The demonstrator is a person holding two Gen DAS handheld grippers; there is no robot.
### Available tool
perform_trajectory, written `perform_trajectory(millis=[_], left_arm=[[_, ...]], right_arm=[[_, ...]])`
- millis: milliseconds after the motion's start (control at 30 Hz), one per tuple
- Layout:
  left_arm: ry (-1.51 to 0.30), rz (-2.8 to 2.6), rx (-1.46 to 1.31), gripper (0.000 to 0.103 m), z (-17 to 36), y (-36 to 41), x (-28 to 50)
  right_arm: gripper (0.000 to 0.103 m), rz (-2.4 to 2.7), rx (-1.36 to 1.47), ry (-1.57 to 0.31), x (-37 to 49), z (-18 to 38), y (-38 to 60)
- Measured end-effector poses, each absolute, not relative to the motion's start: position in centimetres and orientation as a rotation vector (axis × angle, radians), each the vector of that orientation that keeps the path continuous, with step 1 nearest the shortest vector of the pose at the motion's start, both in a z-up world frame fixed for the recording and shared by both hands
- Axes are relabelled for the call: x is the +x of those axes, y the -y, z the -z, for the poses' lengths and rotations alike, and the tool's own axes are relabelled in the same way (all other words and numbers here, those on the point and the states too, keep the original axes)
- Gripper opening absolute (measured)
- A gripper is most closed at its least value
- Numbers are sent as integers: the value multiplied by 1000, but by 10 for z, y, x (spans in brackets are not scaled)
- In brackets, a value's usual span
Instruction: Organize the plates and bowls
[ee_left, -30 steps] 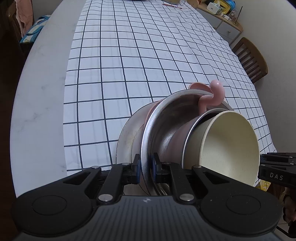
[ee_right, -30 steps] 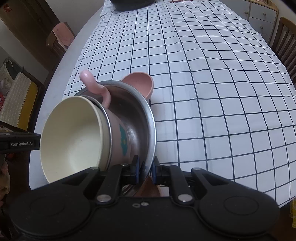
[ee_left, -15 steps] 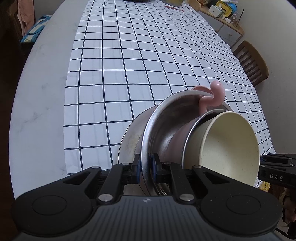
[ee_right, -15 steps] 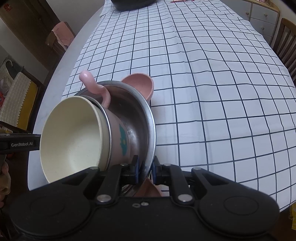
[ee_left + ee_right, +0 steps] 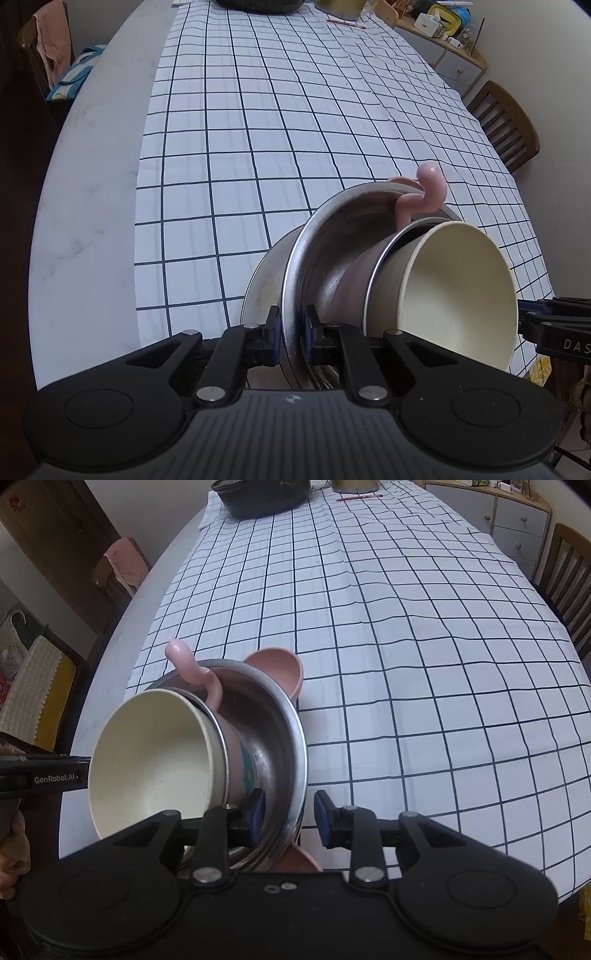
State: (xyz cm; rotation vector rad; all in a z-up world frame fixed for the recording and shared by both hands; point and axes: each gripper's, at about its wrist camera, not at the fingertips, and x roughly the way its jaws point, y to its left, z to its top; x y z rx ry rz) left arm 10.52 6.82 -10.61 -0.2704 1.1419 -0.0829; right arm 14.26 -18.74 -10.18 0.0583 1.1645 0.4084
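Observation:
A nested stack hangs tilted over the near end of the table: a steel bowl (image 5: 325,258) (image 5: 280,738), a pink steel-rimmed cup (image 5: 360,275) (image 5: 240,760) with a curled pink handle (image 5: 424,192) (image 5: 192,672), and a cream bowl (image 5: 458,295) (image 5: 151,760) innermost. A pink eared plate (image 5: 280,668) sits behind the steel bowl. My left gripper (image 5: 290,334) is shut on the steel bowl's rim. My right gripper (image 5: 290,812) stands open, its jaws either side of the same rim.
The checked tablecloth (image 5: 258,110) (image 5: 406,627) covers a long white table (image 5: 74,221). A dark bag (image 5: 258,494) and a pen (image 5: 358,497) lie at the far end. Wooden chairs (image 5: 506,125) (image 5: 565,576) and a drawer cabinet (image 5: 513,520) stand on the right side.
My right gripper has opened and let go of the steel bowl's rim. The left gripper still holds the stack, which has shifted slightly over the table.

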Motion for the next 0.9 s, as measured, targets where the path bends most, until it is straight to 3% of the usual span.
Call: perform_trajectory(millis=[367,500,733,900], left_arm=[[-1090,41,-243,12,84,-71,98],[-1056,22,-220,14,72,-68,90],[-965,-32,-201,45,49,-55,71],[-909,-60,-191,48,33,-45,55]], right_arm=[[49,-427,54,-1093,128,81,197],[64,-452,52,-1049,122,70,200],[73,-533,12,-977,114,50,202],[80,-576,-20,-909,107,35,203]])
